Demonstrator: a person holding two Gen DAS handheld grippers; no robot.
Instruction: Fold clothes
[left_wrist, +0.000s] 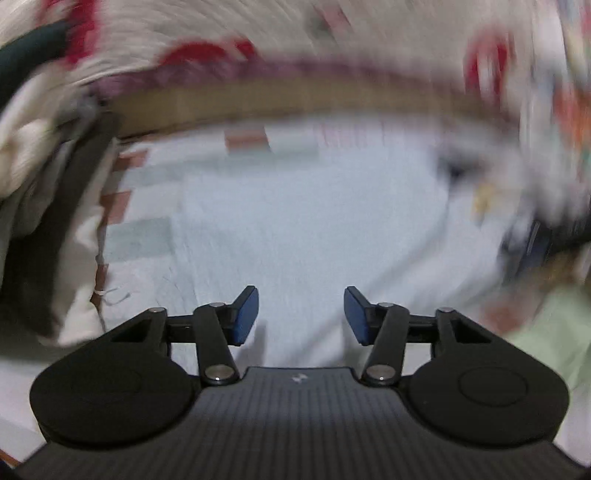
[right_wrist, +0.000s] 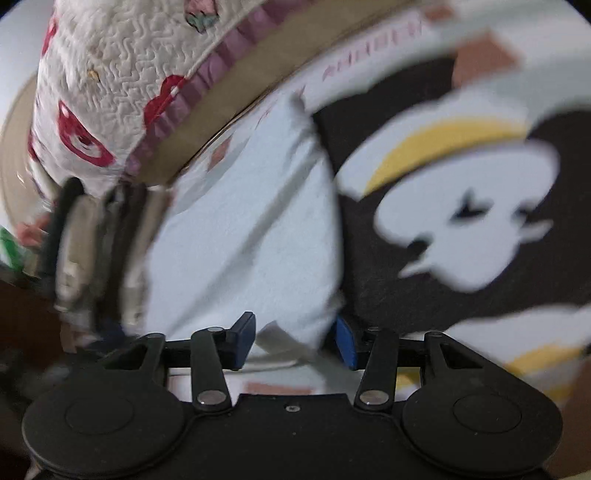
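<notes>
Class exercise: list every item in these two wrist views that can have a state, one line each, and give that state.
Left tongs: open, nothing between the pads, above the white garment.
Right tongs: open, with the white garment's corner lying between the pads.
White garment: spread fairly flat, with a diagonal crease; how far it is folded cannot be told.
Dark printed fabric: lying flat beside the white garment.
Quilted cover: draped over the edge behind.
</notes>
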